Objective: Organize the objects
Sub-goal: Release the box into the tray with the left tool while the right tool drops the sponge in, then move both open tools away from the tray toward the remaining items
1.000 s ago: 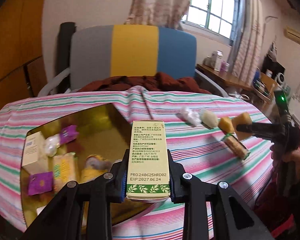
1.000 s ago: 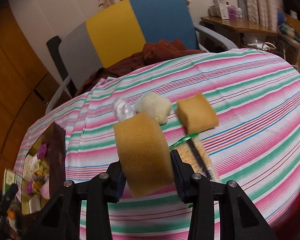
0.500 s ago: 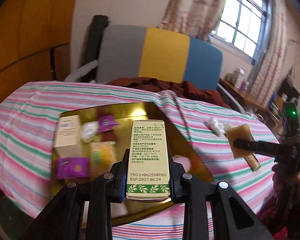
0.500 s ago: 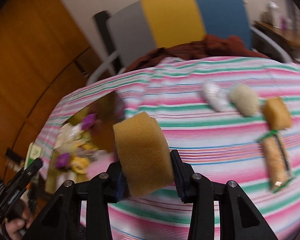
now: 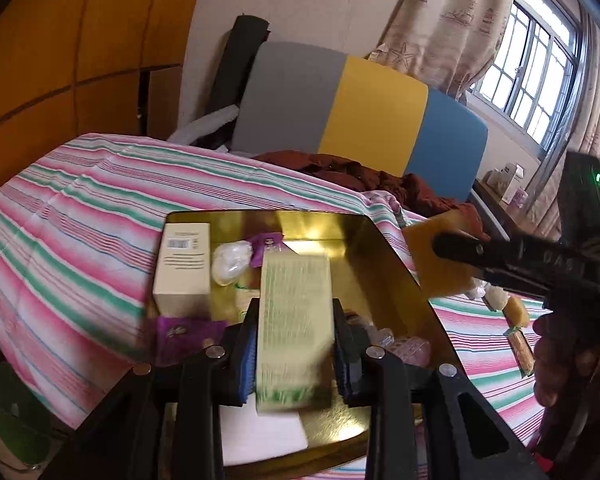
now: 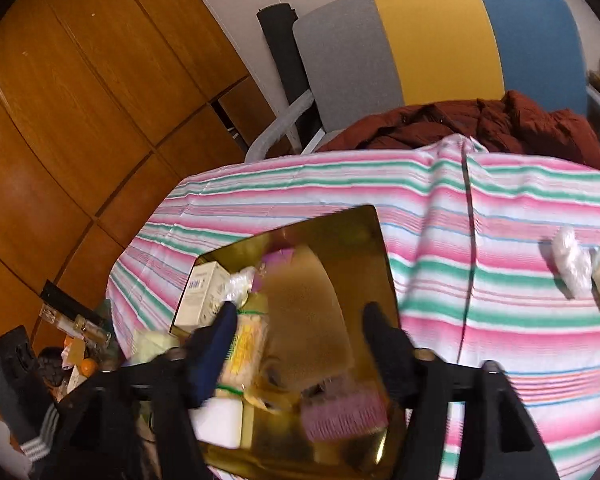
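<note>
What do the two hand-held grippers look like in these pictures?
Both grippers are black plastic. The left gripper has two angular fingers with blue pads on the inner faces and round silver screw heads on top. The right gripper has the same black fingers, blurred here, with a dark blue pad. In the left wrist view its black handle carries a small green light.

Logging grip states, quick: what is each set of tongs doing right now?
Left tongs: closed on the pale green box.
Right tongs: open, with the blurred sponge loose between them.
</note>
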`<state>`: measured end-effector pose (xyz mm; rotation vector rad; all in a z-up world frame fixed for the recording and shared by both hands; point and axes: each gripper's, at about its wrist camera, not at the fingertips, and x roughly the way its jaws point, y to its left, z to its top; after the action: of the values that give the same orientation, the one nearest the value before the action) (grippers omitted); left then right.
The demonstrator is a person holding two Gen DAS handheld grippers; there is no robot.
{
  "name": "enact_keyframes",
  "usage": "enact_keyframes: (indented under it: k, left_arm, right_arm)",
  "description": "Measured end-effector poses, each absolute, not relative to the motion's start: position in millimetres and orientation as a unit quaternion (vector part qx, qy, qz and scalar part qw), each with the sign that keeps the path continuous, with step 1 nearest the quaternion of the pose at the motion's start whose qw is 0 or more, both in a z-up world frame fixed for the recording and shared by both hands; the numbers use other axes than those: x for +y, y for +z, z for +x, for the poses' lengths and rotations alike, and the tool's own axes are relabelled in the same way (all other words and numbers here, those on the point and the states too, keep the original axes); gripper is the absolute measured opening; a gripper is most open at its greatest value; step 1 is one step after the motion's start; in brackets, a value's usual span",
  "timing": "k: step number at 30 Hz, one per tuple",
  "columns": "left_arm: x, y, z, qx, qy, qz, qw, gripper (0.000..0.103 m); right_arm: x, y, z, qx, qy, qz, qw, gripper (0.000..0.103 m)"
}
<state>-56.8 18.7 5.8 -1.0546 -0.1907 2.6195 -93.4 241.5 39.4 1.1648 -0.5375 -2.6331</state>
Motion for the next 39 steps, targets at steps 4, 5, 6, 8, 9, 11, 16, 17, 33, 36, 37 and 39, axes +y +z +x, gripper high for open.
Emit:
enact_keyframes:
  k: [4,5,6,8,9,11,16,17,33,36,37,39]
  left_arm:
    - [24.6,-0.6,-67.0,-0.080,0.907,-0.381,0.158,0.049]
    - [24.7,-1.5,-67.6,-0.081,0.907,-0.382,0.155,0.049]
    - [25.4,-1.5,-66.7,-0.080,0.908,-0.383,0.153,0.049]
    - [25.3,-2.5,-64.6,-0.077,0.908,-0.385,0.146,0.049]
    - [24.5,-3.0,-63.3,-0.077,0.908,-0.387,0.143,0.049]
    - [22.0,-3.2,-61.9,-0.076,0.908,-0.390,0.136,0.049]
    - [18.8,-0.6,-53.2,-0.065,0.911,-0.389,0.121,0.049]
    - [18.8,0.1,-50.6,-0.063,0.912,-0.387,0.120,0.049]
    - [41.3,12.4,-23.2,-0.015,0.923,-0.363,0.126,0.049]
    - [45.8,12.4,-20.4,-0.009,0.922,-0.364,0.128,0.049]
    - [46.5,12.2,-19.3,-0.007,0.922,-0.364,0.128,0.049]
    - [49.5,11.9,-17.8,-0.002,0.922,-0.365,0.129,0.049]
  right_arm:
    - [234.6,35.8,-91.4,-0.177,-0.893,0.398,0.108,0.077]
    - [234.2,33.1,-89.8,-0.175,-0.892,0.402,0.108,0.077]
    - [234.4,30.2,-87.7,-0.175,-0.891,0.406,0.106,0.077]
    - [235.7,25.9,-84.2,-0.172,-0.890,0.411,0.099,0.077]
    - [237.0,23.9,-82.7,-0.170,-0.890,0.413,0.096,0.078]
    - [235.8,20.2,-77.6,-0.162,-0.890,0.416,0.091,0.079]
    - [227.1,18.8,-65.6,-0.128,-0.899,0.412,0.072,0.085]
    - [224.3,19.8,-61.8,-0.117,-0.903,0.408,0.067,0.086]
    - [209.5,35.4,-16.8,-0.011,-0.936,0.351,0.004,0.094]
    - [214.0,34.1,-13.0,-0.007,-0.936,0.351,-0.010,0.094]
    - [216.2,33.6,-11.8,-0.008,-0.937,0.350,-0.011,0.094]
    - [220.4,32.4,-10.2,-0.010,-0.936,0.351,-0.016,0.094]
